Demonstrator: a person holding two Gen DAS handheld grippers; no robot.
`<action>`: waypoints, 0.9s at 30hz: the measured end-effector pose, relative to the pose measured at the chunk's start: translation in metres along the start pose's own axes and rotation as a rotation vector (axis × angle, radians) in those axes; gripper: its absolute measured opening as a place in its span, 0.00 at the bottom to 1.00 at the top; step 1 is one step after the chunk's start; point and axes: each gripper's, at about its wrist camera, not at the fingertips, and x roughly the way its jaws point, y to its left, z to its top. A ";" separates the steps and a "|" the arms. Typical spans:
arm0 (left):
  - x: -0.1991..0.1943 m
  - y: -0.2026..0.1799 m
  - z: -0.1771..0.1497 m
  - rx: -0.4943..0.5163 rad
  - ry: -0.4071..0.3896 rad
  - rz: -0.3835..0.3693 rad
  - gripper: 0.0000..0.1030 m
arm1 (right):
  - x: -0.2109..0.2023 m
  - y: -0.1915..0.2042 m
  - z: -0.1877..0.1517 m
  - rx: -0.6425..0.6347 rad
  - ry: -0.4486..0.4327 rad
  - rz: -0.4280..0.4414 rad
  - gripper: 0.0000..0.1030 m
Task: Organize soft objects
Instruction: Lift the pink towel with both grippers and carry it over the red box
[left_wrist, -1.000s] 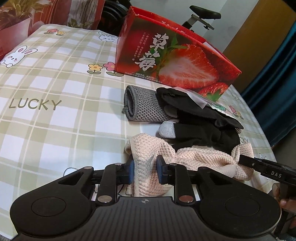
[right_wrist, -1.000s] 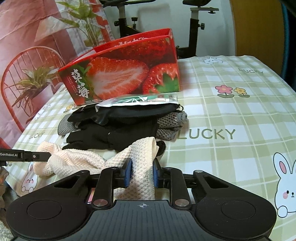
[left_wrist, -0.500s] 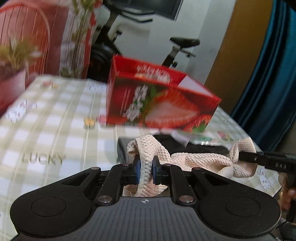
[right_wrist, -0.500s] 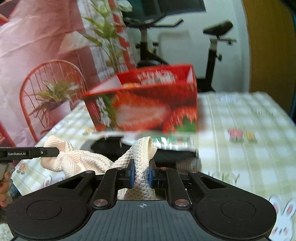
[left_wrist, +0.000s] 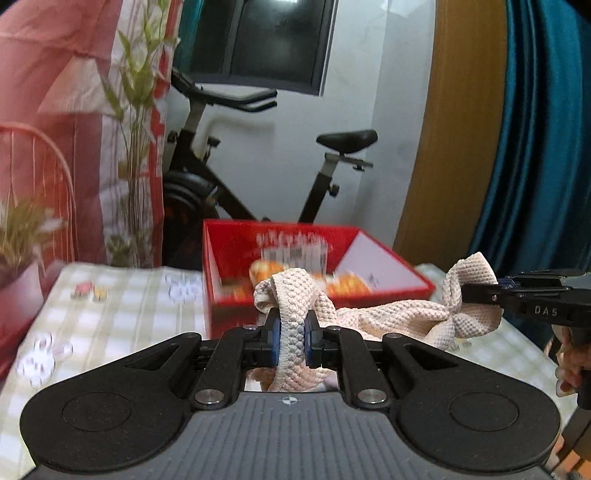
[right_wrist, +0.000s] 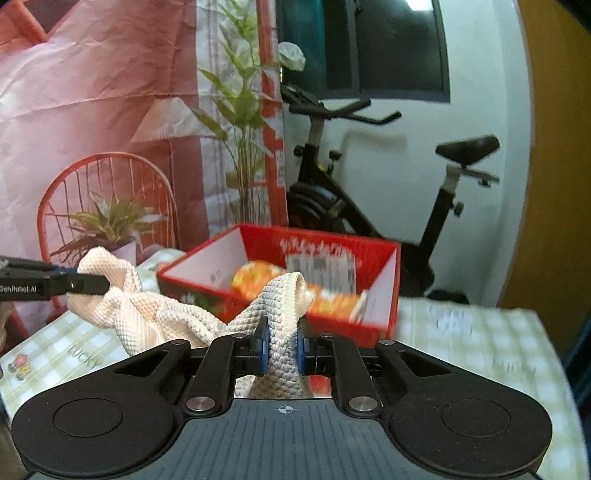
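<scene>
A cream waffle-knit towel (left_wrist: 391, 317) hangs stretched in the air between my two grippers, above the checked tablecloth. My left gripper (left_wrist: 292, 338) is shut on one corner of it. My right gripper (right_wrist: 281, 341) is shut on the other corner of the towel (right_wrist: 155, 317). In the left wrist view the right gripper (left_wrist: 480, 293) shows at the right edge, pinching the far corner. In the right wrist view the left gripper (right_wrist: 86, 284) shows at the left edge, doing the same. The gloves and the grey cloth are out of view, below.
An open red strawberry box (left_wrist: 288, 254) (right_wrist: 384, 295) stands just behind the towel, with an orange-patterned packet inside. Beyond the table (left_wrist: 110, 310) stand an exercise bike (left_wrist: 221, 192), a potted plant (right_wrist: 110, 225) and a red wire chair (right_wrist: 66, 192). A hand (left_wrist: 570, 360) shows at the right.
Both grippers have risen from the table with the towel, which now hangs stretched between them. The gloves and grey cloth dropped out of view; the box's open inside now shows.
</scene>
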 end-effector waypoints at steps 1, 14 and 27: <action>0.004 -0.001 0.005 0.004 -0.004 0.003 0.13 | 0.004 -0.001 0.005 -0.008 -0.005 -0.003 0.12; 0.072 0.010 0.052 0.013 0.075 0.029 0.13 | 0.078 -0.021 0.064 -0.071 -0.002 -0.031 0.12; 0.122 0.015 0.064 0.145 0.204 0.047 0.13 | 0.150 -0.034 0.065 -0.091 0.130 -0.047 0.12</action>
